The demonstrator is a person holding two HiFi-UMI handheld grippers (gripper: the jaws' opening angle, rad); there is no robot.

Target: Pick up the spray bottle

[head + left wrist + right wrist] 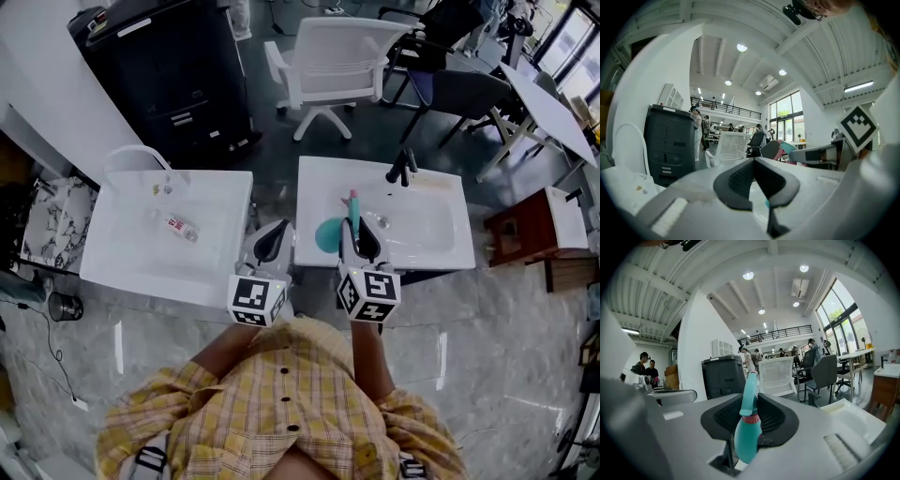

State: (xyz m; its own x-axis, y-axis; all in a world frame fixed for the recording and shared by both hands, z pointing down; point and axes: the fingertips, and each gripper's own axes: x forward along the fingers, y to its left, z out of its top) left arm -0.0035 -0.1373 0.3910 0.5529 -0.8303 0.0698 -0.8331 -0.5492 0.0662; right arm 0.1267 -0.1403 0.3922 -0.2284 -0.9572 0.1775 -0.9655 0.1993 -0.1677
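Note:
The spray bottle (328, 234) is teal with a pink collar and a slim teal head. It hangs tilted over the near left part of the white sink (441, 255). My right gripper (359, 231) is shut on it. In the right gripper view the bottle (748, 430) stands between the black pads (776, 420), its head pointing up and away. My left gripper (272, 236) hovers just left of the sink with its tips together and nothing in them. The left gripper view shows its jaws (754, 162) meeting, with the bottle (786, 147) off to the right.
A second white basin (122, 267) on the left holds a small bottle (181, 227). A black faucet (403, 169) stands at the sink's far edge. Behind are a black cabinet (169, 75), a white chair (328, 66) and a reddish side cabinet (525, 234).

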